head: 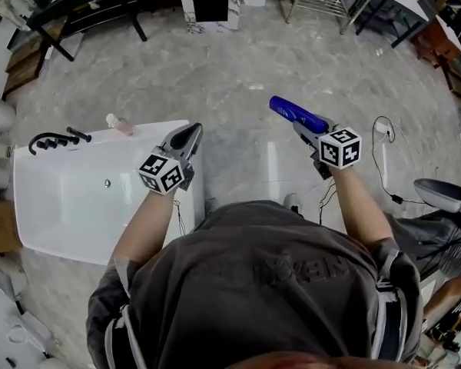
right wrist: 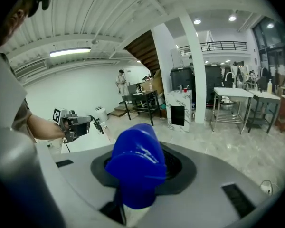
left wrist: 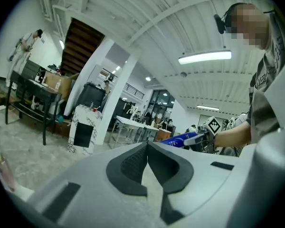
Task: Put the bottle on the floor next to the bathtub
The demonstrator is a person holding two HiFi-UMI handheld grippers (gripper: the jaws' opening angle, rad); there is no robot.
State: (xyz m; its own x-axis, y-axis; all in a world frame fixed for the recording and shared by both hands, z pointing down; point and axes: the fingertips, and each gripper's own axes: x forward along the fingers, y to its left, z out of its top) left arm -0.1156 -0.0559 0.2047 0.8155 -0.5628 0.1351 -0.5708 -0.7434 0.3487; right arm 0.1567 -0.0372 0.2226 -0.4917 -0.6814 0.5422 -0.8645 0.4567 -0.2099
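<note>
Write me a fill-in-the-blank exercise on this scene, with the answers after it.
The right claw is shut on a ____ bottle. The left claw is shut and holds ____. The bathtub is ____ in colour. The faucet on its rim is ____.
Missing words: blue; nothing; white; black.

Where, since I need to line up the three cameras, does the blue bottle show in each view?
Head view: blue bottle right of centre in the upper half, sticking out of the right gripper above the floor.
Left gripper view: the bottle is small, right of centre, beyond the closed jaws.
Right gripper view: the bottle is large at bottom centre, clamped between the jaws.
Shared landmark: the marbled pedestal with a black panel, visible in all three.
</note>
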